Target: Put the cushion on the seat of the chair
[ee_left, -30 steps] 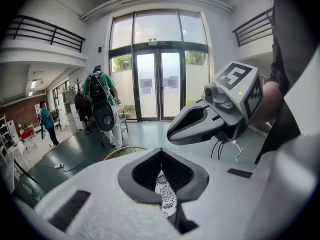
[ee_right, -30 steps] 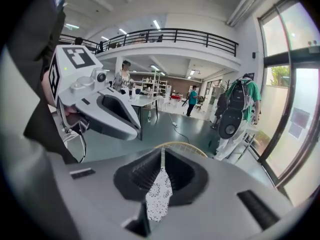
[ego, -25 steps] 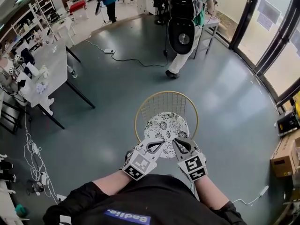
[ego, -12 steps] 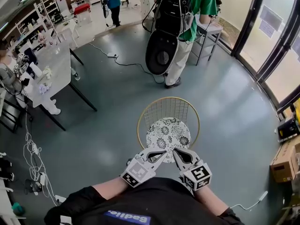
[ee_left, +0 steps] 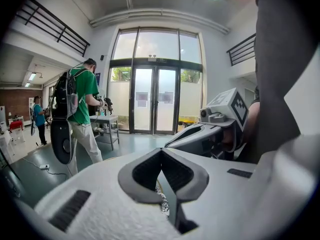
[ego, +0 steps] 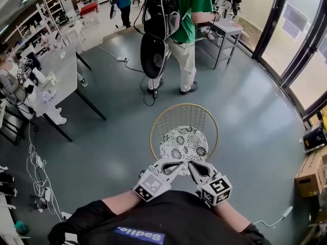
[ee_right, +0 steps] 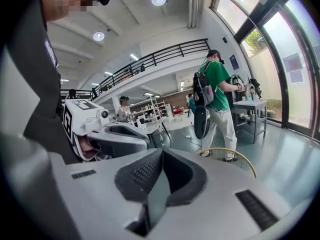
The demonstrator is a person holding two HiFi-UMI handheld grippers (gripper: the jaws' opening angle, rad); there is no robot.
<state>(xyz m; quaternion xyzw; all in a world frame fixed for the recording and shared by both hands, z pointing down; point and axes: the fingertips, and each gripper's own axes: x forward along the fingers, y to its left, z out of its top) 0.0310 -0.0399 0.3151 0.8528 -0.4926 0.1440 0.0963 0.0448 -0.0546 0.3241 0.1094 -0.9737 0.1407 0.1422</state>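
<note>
**Inspector:** What is recorded of the cushion's position?

**Recorder:** The cushion (ego: 184, 143) is found lying flat on the seat of the chair (ego: 183, 105), in front of the chair's wire back and inside its gold rim. Its near edge is met only by the tips of the 2 grippers.

**Inspector:** How are the 2 tools held, and for what reason?

**Recorder:** The left gripper (ego: 175, 163) and the right gripper (ego: 192, 163) are held side by side at the chair's front edge, both angled towards the seat's middle. The jaws of each are seen pressed together in its own view, with nothing caught between them. A strip of patterned fabric is glimpsed below the left pair only. The placement is judged done, or all but done. The closed tips are thought to be kept at the chair's front either to nudge the cushion square or to be drawn clear. Which of the 2 is meant cannot be told.

**Inspector:** What is noted of the cushion's appearance?

**Recorder:** A round, thin pad is noted, white with a dense black floral print. No fold or raised edge is seen, and most of the seat is covered by it.

**Inspector:** Is anything else noted near the chair?

**Recorder:** A person in a green shirt (ego: 188, 9) is seen standing beyond the chair's back, well apart from it.
</note>
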